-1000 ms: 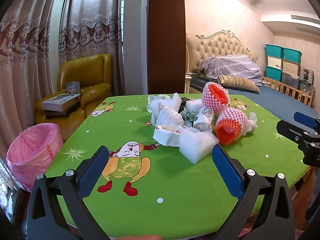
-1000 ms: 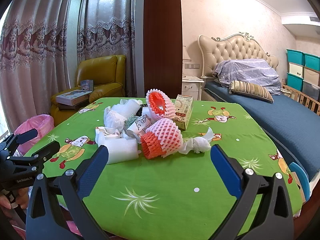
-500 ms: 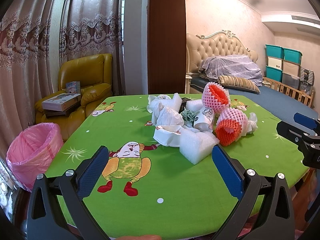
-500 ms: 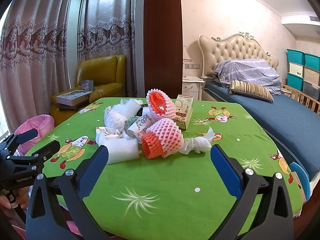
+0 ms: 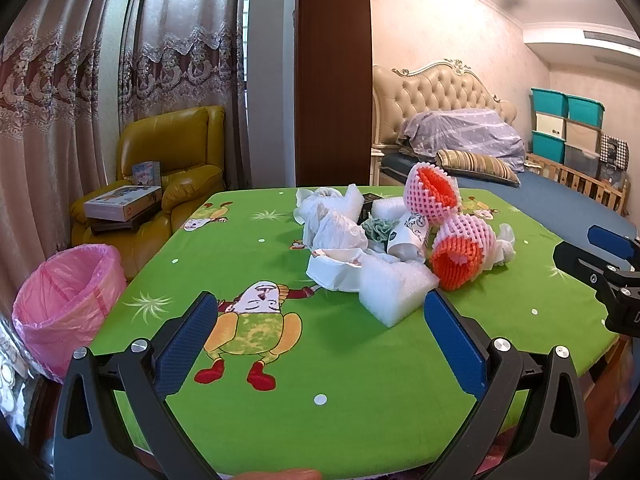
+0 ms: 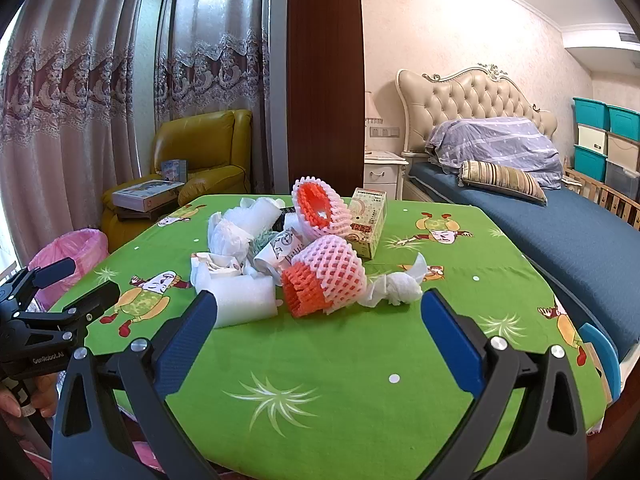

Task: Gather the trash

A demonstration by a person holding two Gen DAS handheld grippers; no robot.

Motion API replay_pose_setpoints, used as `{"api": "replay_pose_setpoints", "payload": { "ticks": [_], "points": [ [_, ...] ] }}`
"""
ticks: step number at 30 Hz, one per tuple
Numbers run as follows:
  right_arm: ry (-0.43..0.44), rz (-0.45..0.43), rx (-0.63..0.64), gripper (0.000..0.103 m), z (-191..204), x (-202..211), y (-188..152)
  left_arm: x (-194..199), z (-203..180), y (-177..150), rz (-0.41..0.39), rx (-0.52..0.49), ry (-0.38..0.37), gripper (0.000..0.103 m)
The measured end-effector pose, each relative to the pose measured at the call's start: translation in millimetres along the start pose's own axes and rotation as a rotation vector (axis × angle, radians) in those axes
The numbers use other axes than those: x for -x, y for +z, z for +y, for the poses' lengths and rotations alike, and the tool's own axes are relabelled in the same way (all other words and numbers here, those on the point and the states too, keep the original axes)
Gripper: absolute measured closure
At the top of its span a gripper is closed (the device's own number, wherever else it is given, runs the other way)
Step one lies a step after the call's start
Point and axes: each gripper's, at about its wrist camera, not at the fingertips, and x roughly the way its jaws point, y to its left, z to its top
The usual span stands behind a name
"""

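Observation:
A pile of trash lies mid-table on the green cloth (image 5: 280, 400): a white foam block (image 5: 396, 284) (image 6: 244, 296), two pink-and-orange foam fruit nets (image 5: 460, 248) (image 6: 324, 280), a paper cup (image 6: 280, 248), crumpled white paper (image 5: 336, 232), a twisted tissue (image 6: 396, 286) and a small carton (image 6: 368, 224). A pink-lined bin (image 5: 64, 304) stands on the floor left of the table. My left gripper (image 5: 320, 336) is open and empty, short of the foam block. My right gripper (image 6: 318, 332) is open and empty, short of the near fruit net.
A yellow armchair (image 5: 168, 172) with boxes stands behind the bin. A bed (image 6: 540, 220) runs along the table's right side, with stacked storage boxes (image 5: 568, 128) beyond. Curtains hang at left.

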Motion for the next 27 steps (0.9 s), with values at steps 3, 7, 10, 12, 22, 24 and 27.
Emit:
{"api": "replay_pose_setpoints", "payload": {
  "ticks": [3, 7, 10, 12, 22, 24, 27],
  "points": [
    [0.000, 0.003, -0.002, 0.004, 0.2, -0.4, -0.3, 0.3, 0.2, 0.0, 0.001, 0.002, 0.001, 0.007],
    [-0.002, 0.005, -0.001, 0.004, -0.7, -1.2, -2.1, -0.6, -1.0, -0.7, 0.004, 0.002, 0.001, 0.007],
    [0.000, 0.006, -0.002, 0.004, -1.0, -2.1, -2.9, -1.9, -2.4, -2.7, 0.008, 0.002, 0.001, 0.007],
    [0.001, 0.007, -0.003, 0.004, -1.1, -2.4, -3.4, -3.5, -3.2, -3.1, 0.017, -0.001, 0.003, 0.007],
    [0.013, 0.034, -0.059, 0.004, -16.8, -14.9, -14.1, -35.4, -3.5, -5.1, 0.119, -0.041, -0.017, 0.007],
    [0.004, 0.042, -0.062, 0.004, -21.2, -18.7, -15.3, -49.0, -5.0, -5.8, 0.165, -0.056, -0.030, 0.007],
    [-0.001, 0.066, -0.068, 0.004, -28.4, -29.8, -16.8, -73.2, -8.5, -6.0, 0.250, -0.056, -0.088, 0.007]
  ]
}}
